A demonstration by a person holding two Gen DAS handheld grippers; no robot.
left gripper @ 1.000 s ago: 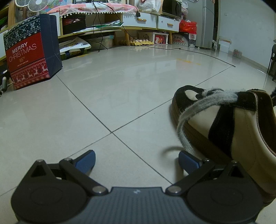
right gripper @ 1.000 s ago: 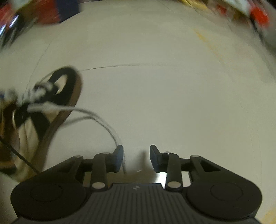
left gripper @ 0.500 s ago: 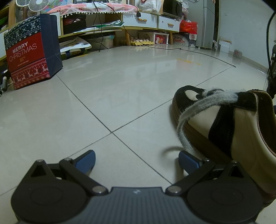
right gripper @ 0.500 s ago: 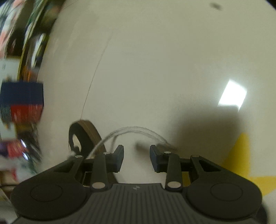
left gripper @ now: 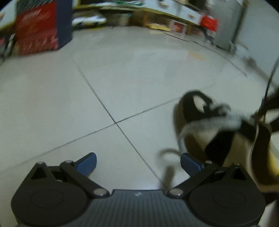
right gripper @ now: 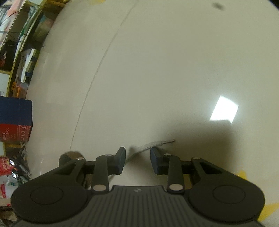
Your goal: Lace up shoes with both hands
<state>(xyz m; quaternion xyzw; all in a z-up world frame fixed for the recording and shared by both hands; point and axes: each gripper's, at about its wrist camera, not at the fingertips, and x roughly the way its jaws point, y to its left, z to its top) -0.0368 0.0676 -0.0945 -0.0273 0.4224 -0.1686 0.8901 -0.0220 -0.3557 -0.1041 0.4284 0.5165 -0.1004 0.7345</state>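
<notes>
A cream and black shoe [left gripper: 225, 138] with a fuzzy grey-white lace [left gripper: 221, 120] lies on the tiled floor at the right of the blurred left wrist view. One lace end hangs down its side next to the right fingertip. My left gripper [left gripper: 137, 163] is wide open and empty, low over the floor left of the shoe. My right gripper [right gripper: 137, 159] is partly open; a lace end with its aglet [right gripper: 153, 144] runs across the gap just beyond the fingertips. The shoe's toe [right gripper: 68, 157] peeks out behind the left finger.
A red and blue Christmas gift bag [left gripper: 41, 28] stands at the back left, also in the right wrist view [right gripper: 14, 120]. Low shelves with clutter [left gripper: 157, 15] line the far wall. A dark cable [left gripper: 269, 83] hangs at the right edge. Floor tiles with grout lines [left gripper: 111, 118].
The left gripper has lifted and tilted, so the shoe sits lower and further off; the view is blurred. The right gripper has shifted, and the lace end now lies across its gap.
</notes>
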